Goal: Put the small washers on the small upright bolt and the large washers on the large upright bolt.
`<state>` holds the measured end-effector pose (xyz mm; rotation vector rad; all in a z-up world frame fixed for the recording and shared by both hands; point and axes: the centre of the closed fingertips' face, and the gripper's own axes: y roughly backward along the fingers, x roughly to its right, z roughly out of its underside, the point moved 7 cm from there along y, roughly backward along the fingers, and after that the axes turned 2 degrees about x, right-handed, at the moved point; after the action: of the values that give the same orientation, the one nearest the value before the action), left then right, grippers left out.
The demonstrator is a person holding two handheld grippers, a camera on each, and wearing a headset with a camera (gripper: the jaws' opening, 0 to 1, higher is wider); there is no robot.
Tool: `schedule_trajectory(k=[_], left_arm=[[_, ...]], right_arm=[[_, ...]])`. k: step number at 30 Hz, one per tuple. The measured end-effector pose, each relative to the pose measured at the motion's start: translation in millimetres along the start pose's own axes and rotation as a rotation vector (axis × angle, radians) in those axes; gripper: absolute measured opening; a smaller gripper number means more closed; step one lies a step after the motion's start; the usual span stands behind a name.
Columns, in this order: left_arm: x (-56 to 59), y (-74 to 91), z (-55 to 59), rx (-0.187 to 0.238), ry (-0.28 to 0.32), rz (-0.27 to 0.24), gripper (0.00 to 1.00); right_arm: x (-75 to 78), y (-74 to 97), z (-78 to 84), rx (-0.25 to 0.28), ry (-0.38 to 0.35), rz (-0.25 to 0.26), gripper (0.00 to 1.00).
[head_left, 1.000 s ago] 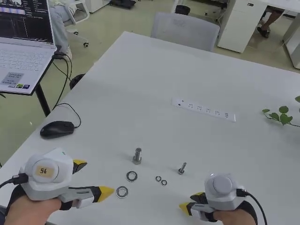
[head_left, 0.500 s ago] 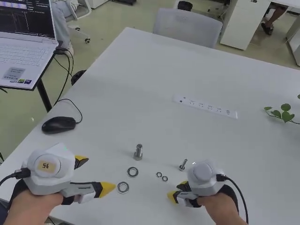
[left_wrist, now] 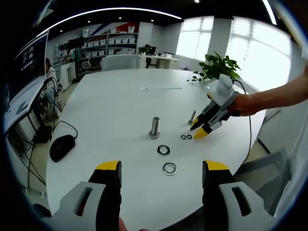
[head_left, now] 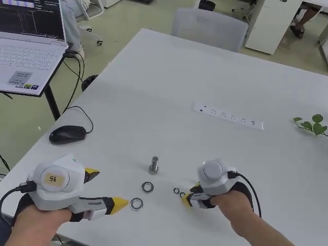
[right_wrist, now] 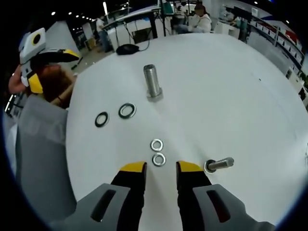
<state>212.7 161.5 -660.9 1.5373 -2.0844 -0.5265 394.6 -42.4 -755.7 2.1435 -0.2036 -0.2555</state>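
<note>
Large bolt [head_left: 154, 165]: stands upright on the white table [head_left: 169, 92], with no washer on it.
Large washers [head_left: 147, 187]: two, flat on the table, just nearer the person than the large bolt and apart from each other.
Small washers [right_wrist: 156, 144]: two, close together, right of the large bolt, just ahead of the right gripper's tips.
Small bolt [left_wrist: 193, 117]: farther right of the large bolt than the small washers. The head view hides it behind the right gripper; the left gripper view shows it standing, bare.
Left gripper [head_left: 105, 188]: jaws spread wide and empty, beyond the large washers from the large bolt.
Right gripper [right_wrist: 161, 167]: jaws a narrow gap apart, nothing between them.
Mouse [head_left: 67, 134]: well left of the large bolt.
</note>
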Motion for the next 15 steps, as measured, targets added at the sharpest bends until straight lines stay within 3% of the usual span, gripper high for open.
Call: schedule_trajectory(k=[15], left_arm=[[-2.3, 1.0, 0.8, 0.000, 0.009, -0.005, 0.68]], right_arm=[[-1.2, -8.1, -7.5, -0.060, 0.102, -0.035, 0.25]])
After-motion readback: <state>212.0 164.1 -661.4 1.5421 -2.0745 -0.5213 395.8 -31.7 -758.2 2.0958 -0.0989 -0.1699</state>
